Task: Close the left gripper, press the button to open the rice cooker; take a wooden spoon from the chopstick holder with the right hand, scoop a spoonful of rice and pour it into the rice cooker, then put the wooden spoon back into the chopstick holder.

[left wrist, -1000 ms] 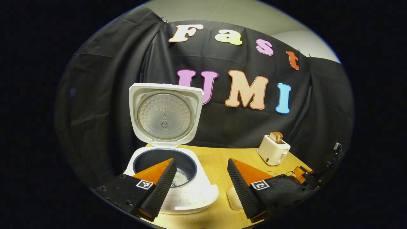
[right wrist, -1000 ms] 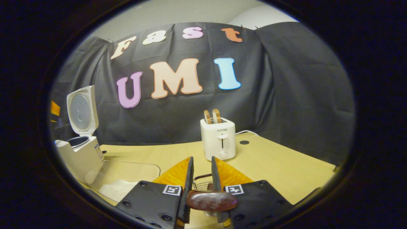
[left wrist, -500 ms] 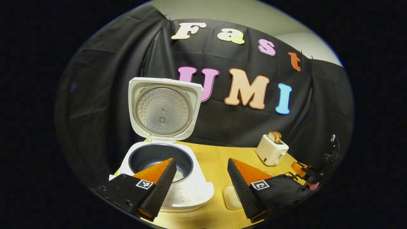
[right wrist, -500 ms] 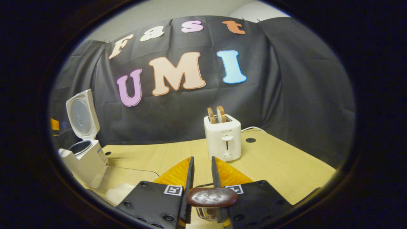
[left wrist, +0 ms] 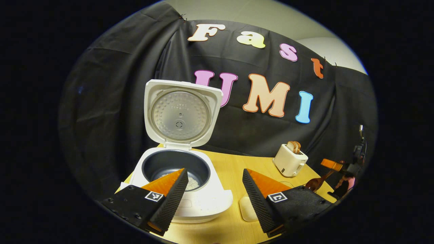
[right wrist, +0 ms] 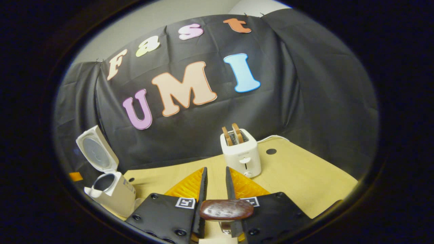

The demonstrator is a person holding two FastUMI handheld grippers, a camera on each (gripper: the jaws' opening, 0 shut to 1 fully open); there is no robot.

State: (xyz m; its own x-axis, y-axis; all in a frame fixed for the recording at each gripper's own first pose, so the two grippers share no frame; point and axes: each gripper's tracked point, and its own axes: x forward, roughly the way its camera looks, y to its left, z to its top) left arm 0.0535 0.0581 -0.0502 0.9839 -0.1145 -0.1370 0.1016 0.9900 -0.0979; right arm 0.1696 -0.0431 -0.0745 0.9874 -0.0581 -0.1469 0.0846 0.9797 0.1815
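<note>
The white rice cooker stands open, its lid upright, with a little rice in the dark pot. My left gripper hovers open just in front of it, nothing between its fingers. In the right gripper view, my right gripper is shut on the wooden spoon, whose brown end lies across the fingers' base. Far right in the left gripper view, the right gripper holds the spoon with its bowl hanging low above the table. The cooker sits at the lower left of the right gripper view.
A white toaster with two bread slices stands mid-table toward the black cloth wall; it also appears as the toaster right of the cooker. A white flat object lies beside the cooker. The wooden table stretches right.
The right gripper has lifted and tilted with the spoon; the clear rice container has slid out of its view. The left gripper stays open, shifted slightly before the cooker.
</note>
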